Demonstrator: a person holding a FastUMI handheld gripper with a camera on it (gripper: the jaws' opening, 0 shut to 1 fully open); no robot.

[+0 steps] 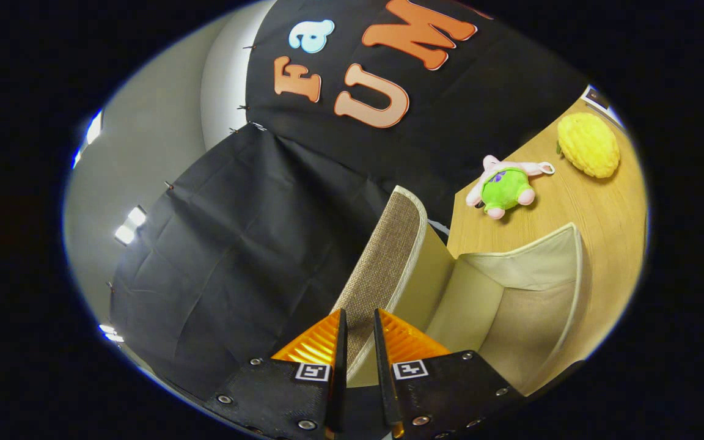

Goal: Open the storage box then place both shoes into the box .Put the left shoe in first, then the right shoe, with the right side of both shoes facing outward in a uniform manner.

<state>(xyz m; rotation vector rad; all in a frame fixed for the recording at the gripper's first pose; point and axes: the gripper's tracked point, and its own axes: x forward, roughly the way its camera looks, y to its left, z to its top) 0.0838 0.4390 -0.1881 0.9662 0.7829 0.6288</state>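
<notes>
Beige fabric storage box (pixel 529 287) stood open on the light wooden table (pixel 608 214), its woven brown lid (pixel 385 256) raised upright. The gripper (pixel 358 327) had both fingers clamped on the lid's edge. Beyond the box lay a green-and-pink plush toy (pixel 505 186) and, farther off, a yellow bumpy plush fruit (pixel 588 145).

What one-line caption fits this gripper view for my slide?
Gripper pinching the storage box's lid raised, box interior open on the table.
</notes>
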